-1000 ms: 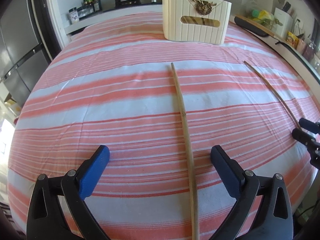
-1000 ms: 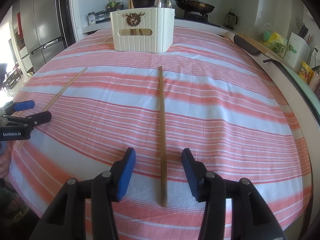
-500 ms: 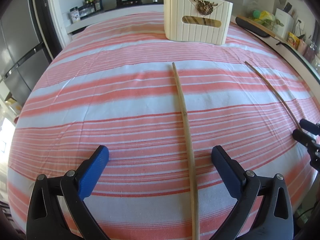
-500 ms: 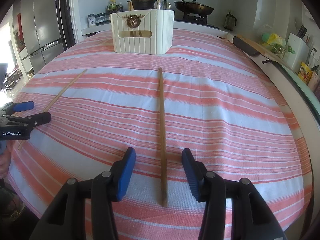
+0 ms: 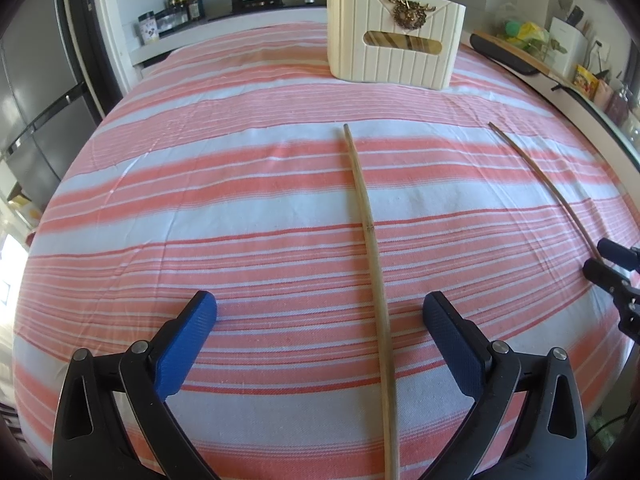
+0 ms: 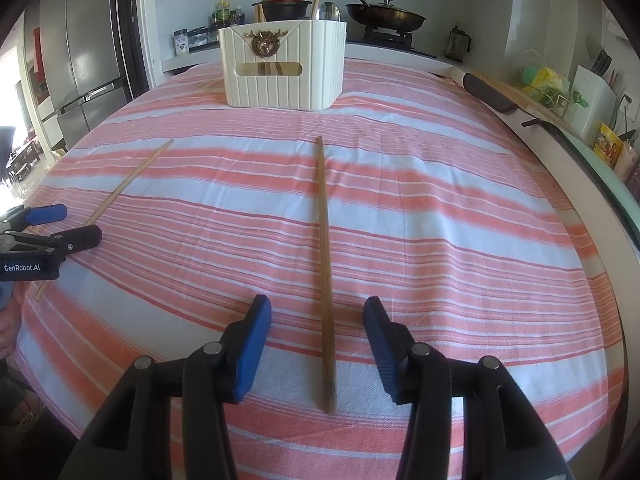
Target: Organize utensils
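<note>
Two wooden chopsticks lie on the striped tablecloth. The pale chopstick (image 5: 374, 264) runs between the open jaws of my left gripper (image 5: 320, 320); it also shows at the left of the right wrist view (image 6: 120, 190). The darker chopstick (image 6: 325, 264) lies between the open jaws of my right gripper (image 6: 318, 328); in the left wrist view it shows at the right (image 5: 548, 184). A cream utensil caddy (image 6: 280, 68) with chopsticks and a spoon in it stands at the table's far side, also in the left wrist view (image 5: 394, 52). Both grippers are empty.
The table (image 5: 200, 200) has a red-and-white striped cloth. A counter behind holds a black pot (image 6: 282, 6), a pan (image 6: 384, 16) and jars. A fridge (image 6: 76, 60) stands at the left. A knife block and clutter sit on the right counter (image 6: 592, 96).
Both grippers have drifted very slightly; the caddy sits a touch lower in each view. The chopsticks have not moved and both jaws stay open.
</note>
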Demonstrator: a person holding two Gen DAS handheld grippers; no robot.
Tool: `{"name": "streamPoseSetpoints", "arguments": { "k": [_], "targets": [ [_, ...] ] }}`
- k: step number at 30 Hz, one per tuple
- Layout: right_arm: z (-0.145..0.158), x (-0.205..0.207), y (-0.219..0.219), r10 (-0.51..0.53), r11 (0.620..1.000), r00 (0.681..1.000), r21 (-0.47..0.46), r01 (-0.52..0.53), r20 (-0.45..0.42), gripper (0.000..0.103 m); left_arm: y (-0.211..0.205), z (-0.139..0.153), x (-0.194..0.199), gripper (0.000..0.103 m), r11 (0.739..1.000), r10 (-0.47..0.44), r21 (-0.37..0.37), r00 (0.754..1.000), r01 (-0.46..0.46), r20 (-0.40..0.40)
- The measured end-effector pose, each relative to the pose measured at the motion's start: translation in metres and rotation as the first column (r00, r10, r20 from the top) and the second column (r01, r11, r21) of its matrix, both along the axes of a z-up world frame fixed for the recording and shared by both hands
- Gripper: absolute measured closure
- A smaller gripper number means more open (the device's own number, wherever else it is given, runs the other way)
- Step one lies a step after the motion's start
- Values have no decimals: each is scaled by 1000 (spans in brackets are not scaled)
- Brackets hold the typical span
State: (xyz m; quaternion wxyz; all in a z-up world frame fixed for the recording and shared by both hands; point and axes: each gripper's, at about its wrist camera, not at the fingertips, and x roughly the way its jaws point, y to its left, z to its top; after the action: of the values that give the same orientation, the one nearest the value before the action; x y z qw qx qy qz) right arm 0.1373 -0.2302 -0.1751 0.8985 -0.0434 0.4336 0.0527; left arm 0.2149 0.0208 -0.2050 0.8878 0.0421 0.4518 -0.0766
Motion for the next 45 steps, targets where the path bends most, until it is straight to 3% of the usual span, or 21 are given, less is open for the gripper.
{"name": "streamPoseSetpoints", "arguments": {
  "k": [7,14,19,24,26,28,29,30,33,38,45],
  "targets": [
    [3,8,-6,49,999,995,22,-47,-89,52,3,3,7,1,994,-112,-6,991,111,-80],
    [7,31,-11,169,986,960,45,-163,-224,50,7,11,39,6,987,-160,-57,971,152,-176],
    [7,68,-10,203,979,940,46,-198,-275,50,-11,9,64,19,980,-184,40,962,196,-204],
    [6,122,-1,207,978,937,51,-201,-280,51,-33,14,89,52,971,-215,49,949,233,-232],
    [6,146,5,191,982,945,46,-185,-267,62,-38,15,100,66,973,-215,28,948,228,-236],
    [6,164,11,187,982,950,24,-187,-251,88,-41,17,108,89,978,-196,24,954,206,-227],
    [6,171,13,189,982,949,22,-190,-252,94,-42,17,110,97,980,-189,18,956,198,-225],
    [5,176,14,188,982,949,31,-187,-255,96,-42,18,112,98,982,-182,7,958,188,-222],
    [12,178,9,172,984,952,79,-157,-252,97,-36,32,107,98,987,-158,-30,973,155,-171],
    [65,142,-6,174,976,979,147,-158,-103,97,-18,91,81,98,985,-149,-92,989,148,-1],
    [139,86,-24,171,965,981,187,-186,92,97,11,169,42,98,973,-125,-163,968,163,220]
  ]
}}
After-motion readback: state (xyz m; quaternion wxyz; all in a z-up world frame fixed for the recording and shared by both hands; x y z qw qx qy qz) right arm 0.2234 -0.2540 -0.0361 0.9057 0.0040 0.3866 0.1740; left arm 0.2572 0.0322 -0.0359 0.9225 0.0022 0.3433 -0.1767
